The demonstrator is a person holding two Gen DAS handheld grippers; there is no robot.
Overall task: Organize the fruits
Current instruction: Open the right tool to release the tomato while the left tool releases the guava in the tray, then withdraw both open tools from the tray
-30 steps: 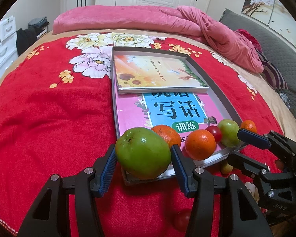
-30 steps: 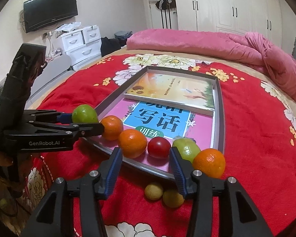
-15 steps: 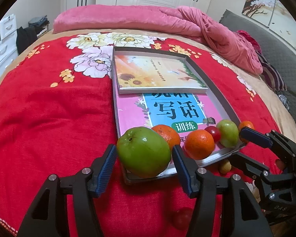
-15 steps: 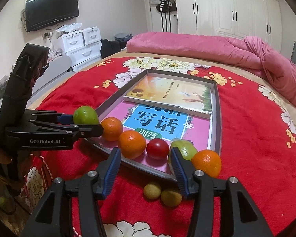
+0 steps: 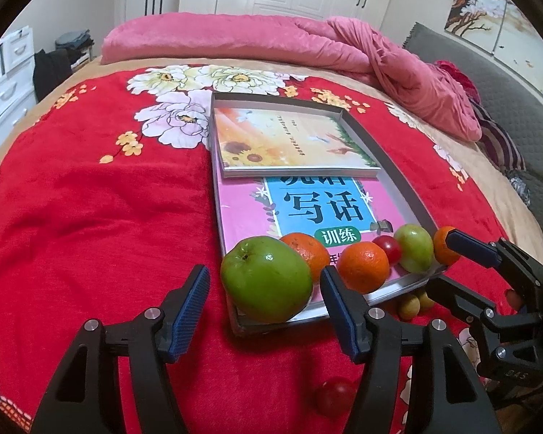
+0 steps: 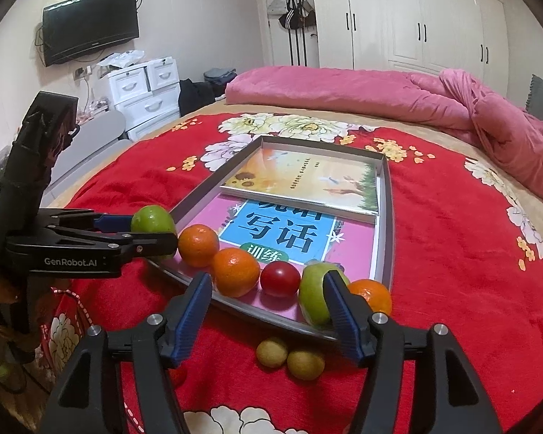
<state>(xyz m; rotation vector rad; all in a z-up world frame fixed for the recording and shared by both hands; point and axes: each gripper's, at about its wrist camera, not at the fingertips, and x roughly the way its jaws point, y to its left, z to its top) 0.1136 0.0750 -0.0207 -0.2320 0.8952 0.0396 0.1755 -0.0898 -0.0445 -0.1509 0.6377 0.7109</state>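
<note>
We log the fruits in a row along the near edge of the grey tray (image 5: 391, 177), lower centre of both views, tray on the bed's red floral blanket (image 5: 90, 224). In the left wrist view, l to r: large green apple (image 5: 266, 284), glossy, stem dimple facing up-left; orange (image 5: 304, 251) partly behind it; second orange (image 5: 362, 267); small red tomato (image 5: 388, 249); pale green pear-like fruit (image 5: 414, 247); third orange (image 5: 441, 249) at the tray's right corner.

Left gripper (image 5: 264, 311): jaws opening, apple between the blue pads; left pad clearly off the skin, right pad just beside it, contact there we cannot tell.

Right gripper (image 6: 268, 316): jaws opening. Its right finger overlaps the pale green fruit (image 6: 313, 298) and the corner orange (image 6: 374, 294); nothing pressed between the pads.

Off the tray, on the blanket: two small yellow-green fruits (image 6: 289, 358) touching each other, just below the tray's near rim; one more red fruit (image 5: 335, 396) at bottom centre of the left view, blurred.

Hidden / unclear:
- Two books in tray, sunflower-cover one (image 5: 289, 144) overlapping the pink one (image 5: 242, 213); pink title cut at top.
- Apple's underside and the tray's near-left corner masked by the apple.
- In the right view the apple is half behind the left gripper's fingers.
- Small red item by the right gripper's body, right edge of left view: not identifiable.
</note>
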